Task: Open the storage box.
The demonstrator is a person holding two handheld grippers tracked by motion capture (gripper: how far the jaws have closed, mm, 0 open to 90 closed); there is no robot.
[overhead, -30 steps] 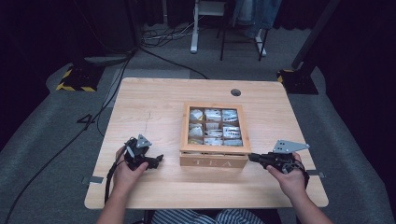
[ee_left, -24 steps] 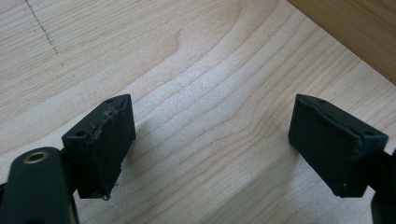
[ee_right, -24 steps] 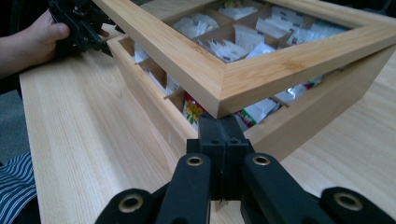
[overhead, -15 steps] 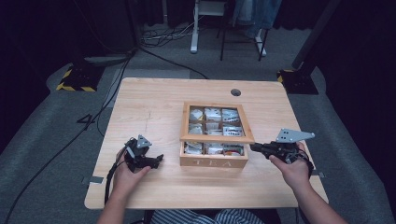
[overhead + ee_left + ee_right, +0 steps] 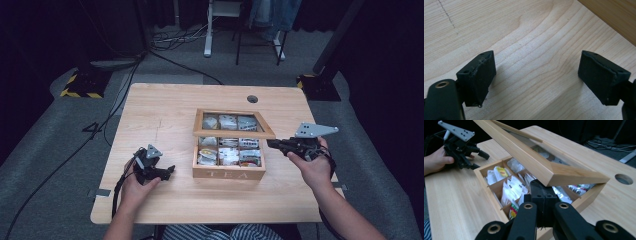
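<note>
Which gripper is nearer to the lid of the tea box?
The right. The right gripper is at the right front corner of the raised lid, jaws shut beneath it. The left gripper rests on the table, left of the tea box, jaws open.

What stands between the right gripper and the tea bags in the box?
Nothing visible. The right gripper is shut, its jaws pushed under the front corner of the lid, which is lifted halfway. The tea bags lie uncovered in the box just beyond the jaws.

Studio lab — black curtains [image 5: 45, 30], floor cables [image 5: 185, 37].
</note>
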